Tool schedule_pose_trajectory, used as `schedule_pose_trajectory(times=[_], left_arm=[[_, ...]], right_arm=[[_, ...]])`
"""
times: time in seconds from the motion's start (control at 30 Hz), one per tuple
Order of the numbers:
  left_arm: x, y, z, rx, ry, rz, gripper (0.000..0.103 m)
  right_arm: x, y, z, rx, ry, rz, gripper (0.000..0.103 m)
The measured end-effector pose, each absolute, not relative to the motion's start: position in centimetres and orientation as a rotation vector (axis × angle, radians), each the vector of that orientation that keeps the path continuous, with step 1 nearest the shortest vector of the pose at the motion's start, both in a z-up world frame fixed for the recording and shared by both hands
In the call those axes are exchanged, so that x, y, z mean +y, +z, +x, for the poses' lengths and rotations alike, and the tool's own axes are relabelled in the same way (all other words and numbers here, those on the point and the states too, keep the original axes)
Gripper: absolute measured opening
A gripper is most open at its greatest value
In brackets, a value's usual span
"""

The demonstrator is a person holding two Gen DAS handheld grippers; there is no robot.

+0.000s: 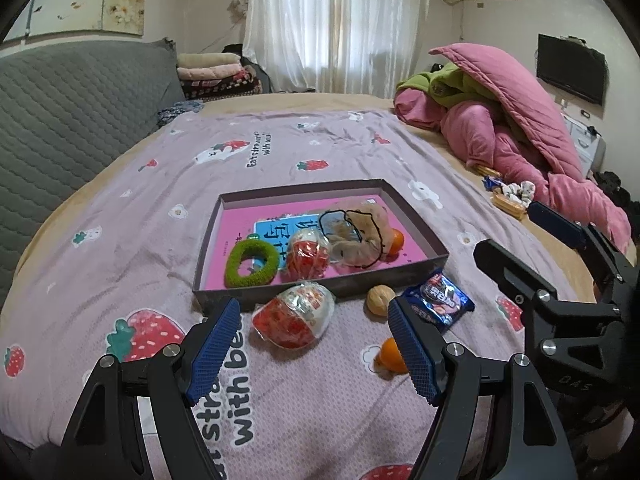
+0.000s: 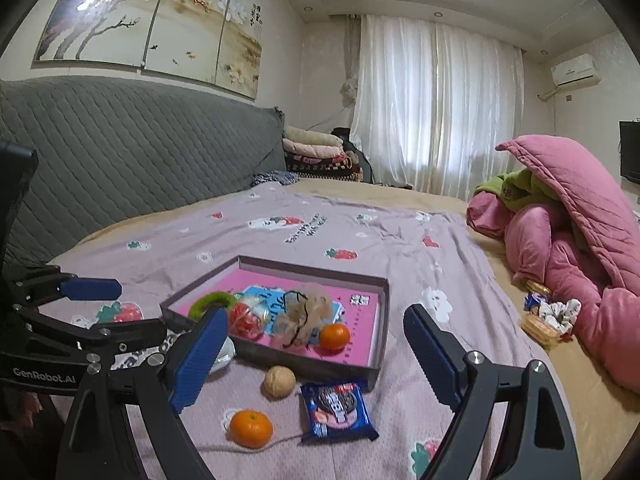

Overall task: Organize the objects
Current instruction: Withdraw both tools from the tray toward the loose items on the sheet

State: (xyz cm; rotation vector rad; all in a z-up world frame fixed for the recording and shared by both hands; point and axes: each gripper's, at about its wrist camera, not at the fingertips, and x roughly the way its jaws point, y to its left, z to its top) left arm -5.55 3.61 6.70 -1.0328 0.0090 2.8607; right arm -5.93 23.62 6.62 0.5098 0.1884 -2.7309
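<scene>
A shallow grey box (image 1: pixel 416 218) (image 2: pixel 382 312) with a pink book inside lies on the bed. It holds a green scrunchie (image 1: pixel 251 262) (image 2: pixel 210 302), a red-and-white egg toy (image 1: pixel 307 254) (image 2: pixel 248 318), a beige scrunchie (image 1: pixel 362 236) (image 2: pixel 306 316) and a tangerine (image 1: pixel 396 240) (image 2: pixel 334 337). In front of the box lie a second egg toy (image 1: pixel 294 316), a walnut (image 1: pixel 381 300) (image 2: pixel 279 382), a blue cookie packet (image 1: pixel 438 300) (image 2: pixel 336 410) and a tangerine (image 1: pixel 392 356) (image 2: pixel 251 428). My left gripper (image 1: pixel 314 352) is open, the egg toy just ahead between its fingers. My right gripper (image 2: pixel 316 360) is open above the walnut and packet.
The bed has a lilac strawberry blanket (image 1: pixel 280 140) (image 2: pixel 320 232). A pink quilt pile (image 1: pixel 512 120) (image 2: pixel 572 240) sits at right, with a small basket of snacks (image 1: pixel 508 196) (image 2: pixel 548 316) beside it. A grey padded headboard (image 1: pixel 72 104) (image 2: pixel 120 152) is at left.
</scene>
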Motion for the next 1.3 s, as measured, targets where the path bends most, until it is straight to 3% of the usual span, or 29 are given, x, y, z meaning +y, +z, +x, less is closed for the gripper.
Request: schedule_pose_trajectory(times=[1.3], left_arm=[[6.4, 2.4, -3.4, 0.054, 2.715, -1.146, 0.078]], right_arm=[[26.7, 3.1, -3.4, 0.259, -2.775, 0.723, 0.089]])
